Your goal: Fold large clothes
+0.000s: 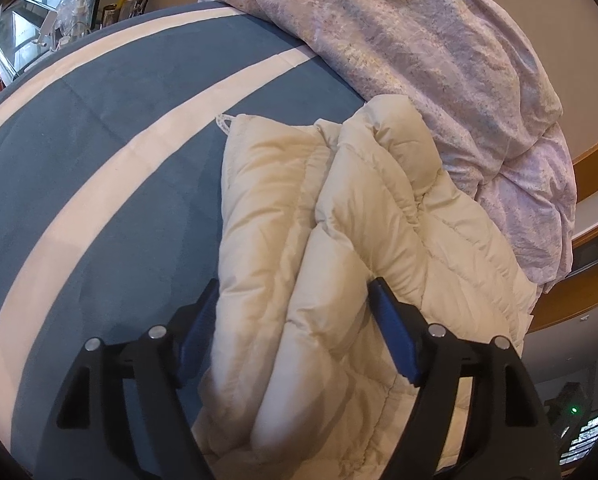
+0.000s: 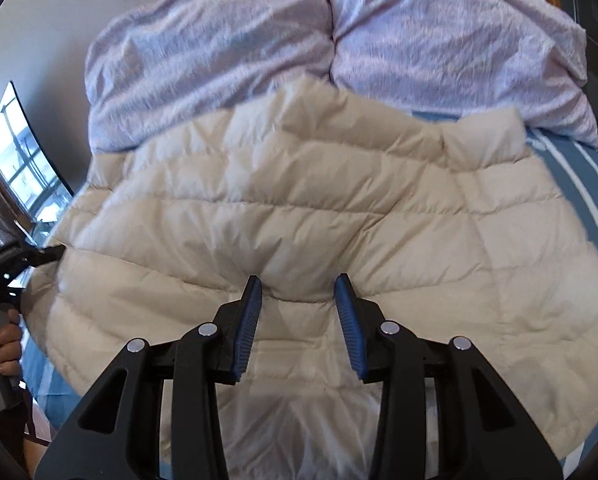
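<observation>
A cream puffer jacket [image 1: 339, 200] lies on a blue bed sheet with cream stripes [image 1: 99, 140]. In the left wrist view one side of it is doubled into a thick roll that fills the gap of my left gripper [image 1: 295, 284], and both blue pads press against that roll. The right wrist view shows the jacket [image 2: 299, 200] spread wide, collar toward the duvet. My right gripper [image 2: 298, 279] hangs just over its middle, jaws apart with nothing between them. At that view's left edge the left gripper [image 2: 47, 254] meets the jacket's edge, with a person's hand [image 2: 5, 344] on its handle.
A crumpled lilac duvet [image 1: 419, 40] [image 2: 219, 48] is heaped at the head of the bed, touching the jacket's far side. A wooden bed frame [image 1: 595, 160] runs along the right. A window [image 2: 23, 160] and a cluttered shelf [image 1: 71, 12] stand beyond the bed.
</observation>
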A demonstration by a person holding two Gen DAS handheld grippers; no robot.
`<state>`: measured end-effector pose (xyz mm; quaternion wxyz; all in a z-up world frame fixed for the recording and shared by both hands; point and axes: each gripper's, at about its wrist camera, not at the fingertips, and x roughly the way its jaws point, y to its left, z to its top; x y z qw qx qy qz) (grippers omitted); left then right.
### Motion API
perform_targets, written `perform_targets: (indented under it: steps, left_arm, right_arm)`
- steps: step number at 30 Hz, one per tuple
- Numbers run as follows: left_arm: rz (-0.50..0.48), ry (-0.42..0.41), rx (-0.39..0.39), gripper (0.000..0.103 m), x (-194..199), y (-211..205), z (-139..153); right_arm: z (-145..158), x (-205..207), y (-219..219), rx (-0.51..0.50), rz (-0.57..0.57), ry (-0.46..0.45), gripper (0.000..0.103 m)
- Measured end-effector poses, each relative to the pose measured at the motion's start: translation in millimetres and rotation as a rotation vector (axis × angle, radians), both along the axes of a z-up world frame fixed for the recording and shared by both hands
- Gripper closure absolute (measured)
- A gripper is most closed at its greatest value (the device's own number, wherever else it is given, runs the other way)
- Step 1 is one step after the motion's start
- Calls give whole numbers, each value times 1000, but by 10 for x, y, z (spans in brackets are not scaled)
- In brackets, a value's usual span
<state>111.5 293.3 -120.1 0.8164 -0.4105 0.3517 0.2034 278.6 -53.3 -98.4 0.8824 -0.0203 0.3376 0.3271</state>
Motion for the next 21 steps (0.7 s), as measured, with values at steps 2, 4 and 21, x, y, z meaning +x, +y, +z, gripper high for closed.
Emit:
perform_targets:
  steps: [2, 4, 21]
  left_arm:
    - [-7, 2, 8, 28, 14, -6, 0]
    - [-11, 5, 12, 28, 30, -22, -4]
    - [-27, -14, 11, 44, 72, -65, -12]
  right_arm:
    - [-63, 39, 39, -16, -1, 9, 62]
    - [-95, 54, 77, -28, -5, 9, 62]
    - [-165, 45, 202, -60, -7, -26, 62]
